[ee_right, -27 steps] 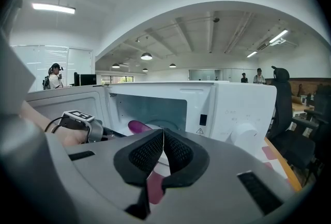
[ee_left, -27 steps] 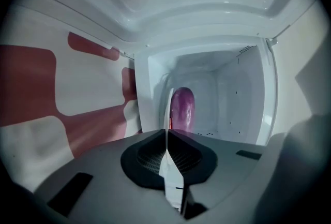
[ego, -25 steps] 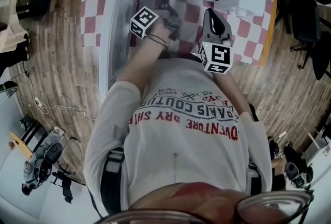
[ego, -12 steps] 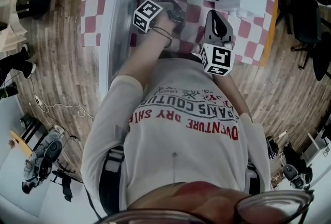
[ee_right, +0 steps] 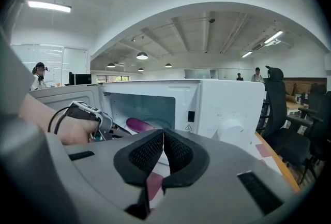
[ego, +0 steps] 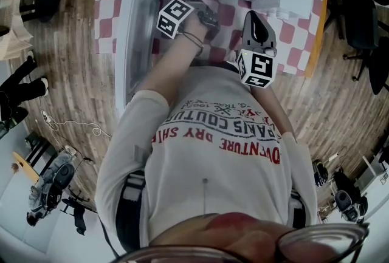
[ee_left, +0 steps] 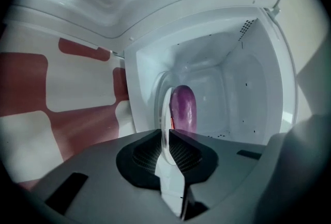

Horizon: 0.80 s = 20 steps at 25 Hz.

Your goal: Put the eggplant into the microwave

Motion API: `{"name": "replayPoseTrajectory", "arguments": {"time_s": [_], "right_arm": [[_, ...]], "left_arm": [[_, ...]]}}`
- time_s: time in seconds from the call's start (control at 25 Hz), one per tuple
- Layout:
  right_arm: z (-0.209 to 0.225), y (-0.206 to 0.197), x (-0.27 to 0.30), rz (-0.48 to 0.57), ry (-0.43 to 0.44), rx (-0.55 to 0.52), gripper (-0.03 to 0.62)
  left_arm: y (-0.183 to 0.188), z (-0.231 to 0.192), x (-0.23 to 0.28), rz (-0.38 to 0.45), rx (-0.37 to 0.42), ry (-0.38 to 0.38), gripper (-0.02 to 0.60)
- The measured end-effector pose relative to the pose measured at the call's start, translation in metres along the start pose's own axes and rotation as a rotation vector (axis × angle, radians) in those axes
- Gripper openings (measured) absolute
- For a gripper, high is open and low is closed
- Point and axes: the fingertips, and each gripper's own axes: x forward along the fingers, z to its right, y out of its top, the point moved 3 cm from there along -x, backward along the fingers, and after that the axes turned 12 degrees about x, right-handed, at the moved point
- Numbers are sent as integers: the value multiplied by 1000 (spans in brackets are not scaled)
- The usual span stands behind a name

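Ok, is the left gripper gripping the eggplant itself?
No, the left gripper is shut on the rim of a white plate, and the eggplant lies on that plate inside the microwave.

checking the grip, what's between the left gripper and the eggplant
A white plate: the left gripper pinches its rim and the eggplant rests on it, as the left gripper view shows.

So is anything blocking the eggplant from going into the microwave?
Nothing visible is. The door stands open, and the eggplant, lying on the white plate that the left gripper pinches by its rim, is already inside the opening of the microwave. The space behind it looks bare.
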Motion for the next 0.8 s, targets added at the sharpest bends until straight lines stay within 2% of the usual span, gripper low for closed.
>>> {"name": "replayPoseTrajectory", "arguments": {"time_s": [0.08,0.16,0.4,0.52,0.64,0.68,0.72,0.76,0.8], "right_arm": [[0,0,-1,2,4,-2,26],[1,1,-1,4,6,-1,26],[1,-1,-4,-2,15,7,26],[2,-1,-5,-4,14,11,26],[3,-2,-6,-4,16,15,26],[2,-2,-6,-4,18,16,26],[1,-2,-7,-4,21,18,26],[1,-2,-7,-4,23,19,26],[0,-3,-8,-3,25,21,26]], "left_arm": [[0,1,-2,0,3,22,72],[-1,3,-3,1,-8,32,248],[-4,-2,-4,0,-24,29,290],[-7,-1,-11,-16,16,25,296],[-11,-1,-26,-63,136,63,291],[-11,-1,-32,-80,180,87,259],[-12,-1,-39,-97,224,108,188],[-13,1,-45,-110,264,120,86],[-14,4,-50,-120,300,116,34]]}}
